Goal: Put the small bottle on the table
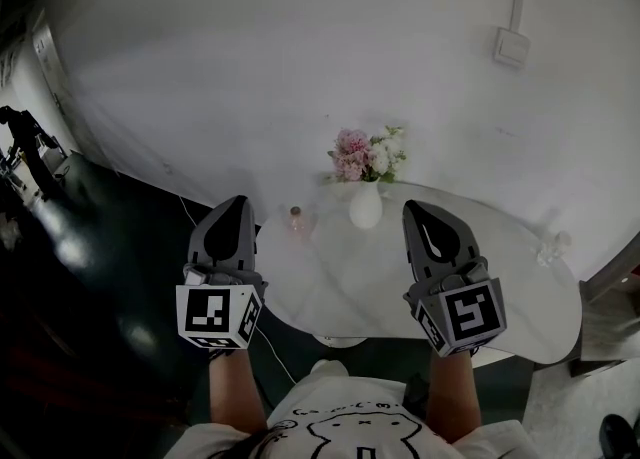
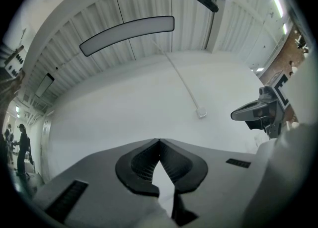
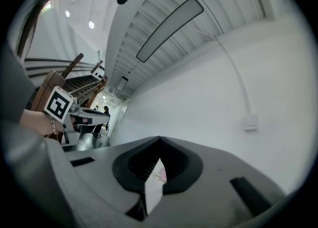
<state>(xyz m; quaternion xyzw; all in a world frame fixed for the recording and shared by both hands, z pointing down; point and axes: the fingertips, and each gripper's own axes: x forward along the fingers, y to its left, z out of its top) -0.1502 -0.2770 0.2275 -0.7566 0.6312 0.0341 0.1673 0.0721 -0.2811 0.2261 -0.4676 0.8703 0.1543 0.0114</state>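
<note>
A small pinkish bottle (image 1: 296, 218) stands upright on the white oval table (image 1: 400, 287), near its far left rim. My left gripper (image 1: 237, 203) hovers just left of the bottle, over the table's left edge, jaws shut and empty. My right gripper (image 1: 413, 208) is held above the table's middle right, also shut with nothing in it. In the left gripper view the left gripper (image 2: 159, 140) points up at the white wall, tips touching. In the right gripper view the right gripper (image 3: 159, 138) has its tips together as well, and the bottle is not visible there.
A white vase (image 1: 365, 206) with pink and white flowers (image 1: 366, 155) stands at the table's far edge between the grippers. A small clear glass object (image 1: 553, 245) sits at the far right rim. A wall switch (image 1: 511, 46) is on the white wall. Dark floor lies to the left.
</note>
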